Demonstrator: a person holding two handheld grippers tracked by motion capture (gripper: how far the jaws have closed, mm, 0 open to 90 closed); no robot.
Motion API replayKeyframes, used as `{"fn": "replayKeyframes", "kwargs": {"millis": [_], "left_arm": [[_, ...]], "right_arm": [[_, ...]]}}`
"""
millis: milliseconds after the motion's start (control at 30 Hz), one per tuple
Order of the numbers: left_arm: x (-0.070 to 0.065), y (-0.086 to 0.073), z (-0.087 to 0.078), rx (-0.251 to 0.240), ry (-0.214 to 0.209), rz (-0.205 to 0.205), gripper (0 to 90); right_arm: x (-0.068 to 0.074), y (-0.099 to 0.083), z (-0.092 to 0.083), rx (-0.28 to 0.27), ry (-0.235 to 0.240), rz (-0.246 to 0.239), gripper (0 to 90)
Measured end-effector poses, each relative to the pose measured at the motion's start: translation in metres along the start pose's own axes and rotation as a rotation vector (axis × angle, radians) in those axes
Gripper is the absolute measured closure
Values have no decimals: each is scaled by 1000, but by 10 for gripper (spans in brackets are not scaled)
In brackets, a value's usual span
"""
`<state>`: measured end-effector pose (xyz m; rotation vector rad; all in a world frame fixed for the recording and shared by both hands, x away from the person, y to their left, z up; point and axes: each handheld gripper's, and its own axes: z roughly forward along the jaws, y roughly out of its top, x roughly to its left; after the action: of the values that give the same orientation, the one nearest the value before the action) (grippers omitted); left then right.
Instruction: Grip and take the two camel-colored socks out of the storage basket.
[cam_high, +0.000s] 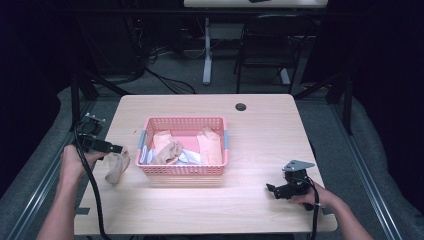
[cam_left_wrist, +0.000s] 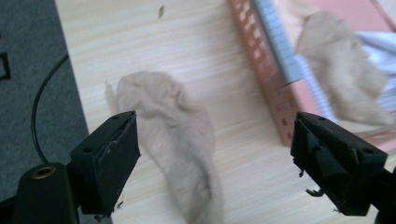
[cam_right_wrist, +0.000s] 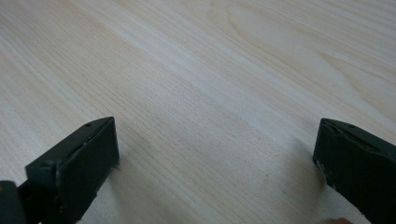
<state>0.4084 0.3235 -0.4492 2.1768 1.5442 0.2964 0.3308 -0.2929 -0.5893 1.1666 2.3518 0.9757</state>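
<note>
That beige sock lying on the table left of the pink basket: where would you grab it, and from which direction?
Probably from straight above, at the bunched upper end of the beige sock. It lies limp and flat on the table, apart from the pink basket, so there is no edge to slide under; the rumpled end gives a fold to pinch. The left gripper hangs over it with jaws open on either side.

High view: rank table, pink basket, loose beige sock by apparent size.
1. Table, by far the largest.
2. Pink basket, sitting on it.
3. Loose beige sock, left of the basket beside the left gripper; clearly the smallest.
No close calls here.
</note>
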Motion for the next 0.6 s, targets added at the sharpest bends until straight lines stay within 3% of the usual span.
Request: {"fn": "replayKeyframes", "kwargs": {"millis": [267,600], "left_arm": [[-32,20,-6,-26,-16,93,46],[-67,41,16,-15,-75,177,1]], "right_arm": [[0,0,0,0,0,0,0],[-1,0,-1,7,-1,-6,0]]}}
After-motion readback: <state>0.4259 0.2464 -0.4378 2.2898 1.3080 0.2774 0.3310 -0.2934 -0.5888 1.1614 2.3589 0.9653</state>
